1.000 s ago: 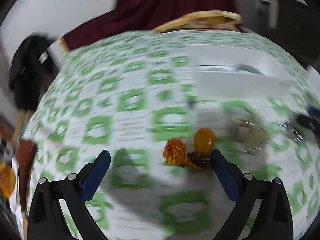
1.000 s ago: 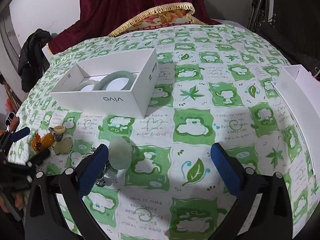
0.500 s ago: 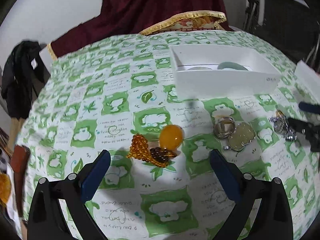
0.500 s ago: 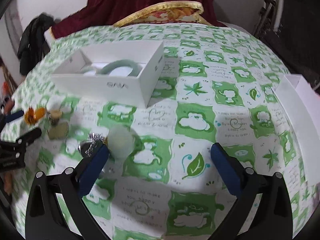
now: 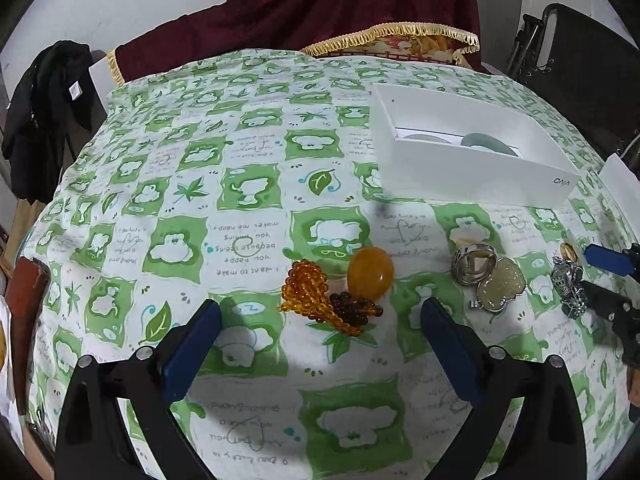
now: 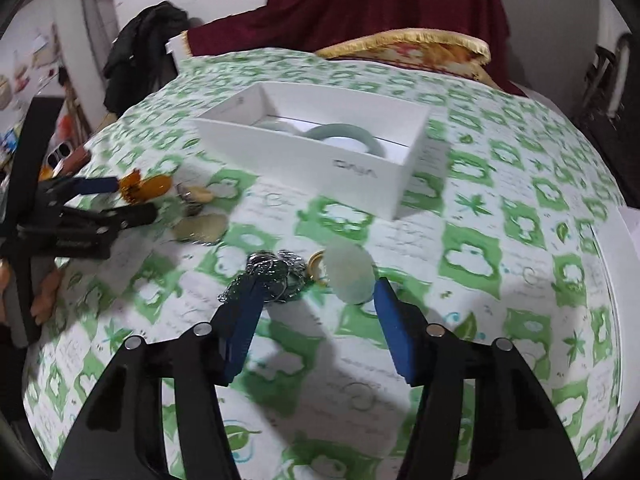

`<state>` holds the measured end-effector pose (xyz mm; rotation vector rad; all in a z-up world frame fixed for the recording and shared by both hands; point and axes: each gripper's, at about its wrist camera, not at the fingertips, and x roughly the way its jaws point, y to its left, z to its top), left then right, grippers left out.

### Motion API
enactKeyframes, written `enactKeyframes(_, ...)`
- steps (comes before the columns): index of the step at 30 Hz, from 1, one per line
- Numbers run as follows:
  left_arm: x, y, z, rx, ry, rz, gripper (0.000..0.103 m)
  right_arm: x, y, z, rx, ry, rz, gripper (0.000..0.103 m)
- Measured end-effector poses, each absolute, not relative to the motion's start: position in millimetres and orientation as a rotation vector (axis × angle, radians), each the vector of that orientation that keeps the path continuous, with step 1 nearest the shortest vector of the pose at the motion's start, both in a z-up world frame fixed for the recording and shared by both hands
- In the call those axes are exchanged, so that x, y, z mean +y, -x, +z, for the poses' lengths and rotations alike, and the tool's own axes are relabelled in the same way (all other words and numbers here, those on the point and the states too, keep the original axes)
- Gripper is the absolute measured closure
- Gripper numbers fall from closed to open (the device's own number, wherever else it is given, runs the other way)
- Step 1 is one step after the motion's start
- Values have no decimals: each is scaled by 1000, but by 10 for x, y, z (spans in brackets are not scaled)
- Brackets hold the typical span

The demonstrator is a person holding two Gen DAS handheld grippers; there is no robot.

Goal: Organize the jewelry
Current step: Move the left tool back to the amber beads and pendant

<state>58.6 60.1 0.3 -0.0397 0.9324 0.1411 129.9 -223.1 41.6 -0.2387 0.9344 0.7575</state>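
My left gripper (image 5: pixel 320 320) is open, its blue fingers either side of an amber bead bracelet (image 5: pixel 320 300) and an amber oval stone (image 5: pixel 370 274) on the green-checked cloth. To their right lie a silver ring (image 5: pixel 472 262) and a pale jade pendant (image 5: pixel 502 286). My right gripper (image 6: pixel 316 300) is open, narrower than before, around a silver chain bundle (image 6: pixel 276 270), a small gold ring (image 6: pixel 316 266) and a pale round jade disc (image 6: pixel 348 274). A white open box (image 6: pixel 320 152) holds a green jade bangle (image 6: pixel 344 134). The box also shows in the left wrist view (image 5: pixel 472 152).
A second white box (image 6: pixel 628 280) sits at the table's right edge. A dark red draped cloth with gold fringe (image 5: pixel 360 8) stands behind the table. A black garment (image 5: pixel 44 112) hangs at the left. A black folding chair (image 5: pixel 580 72) stands at the far right.
My right gripper has swung left and forward over the chain bundle and jade disc, and its jaws have narrowed. My left gripper has steadied behind the amber beads, which now sit centred between its fingers.
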Motion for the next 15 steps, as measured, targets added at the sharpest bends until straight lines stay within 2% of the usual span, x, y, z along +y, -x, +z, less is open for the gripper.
enactKeyframes(6, 608, -586, 3, 932, 39, 140, 3, -2395, -1420, 434, 934, 158, 694, 47)
enactKeyframes(11, 615, -584, 2, 932, 39, 139, 3, -2393, -1488, 390, 962, 153, 688, 52)
enactKeyframes(12, 613, -586, 3, 932, 39, 139, 3, -2367, -1485, 386, 961, 166, 689, 58)
enactKeyframes(13, 612, -586, 3, 932, 38, 139, 3, -2354, -1494, 389, 956, 172, 683, 70)
enactKeyframes(15, 614, -586, 3, 932, 38, 139, 3, -2417, -1561, 386, 963, 127, 679, 79)
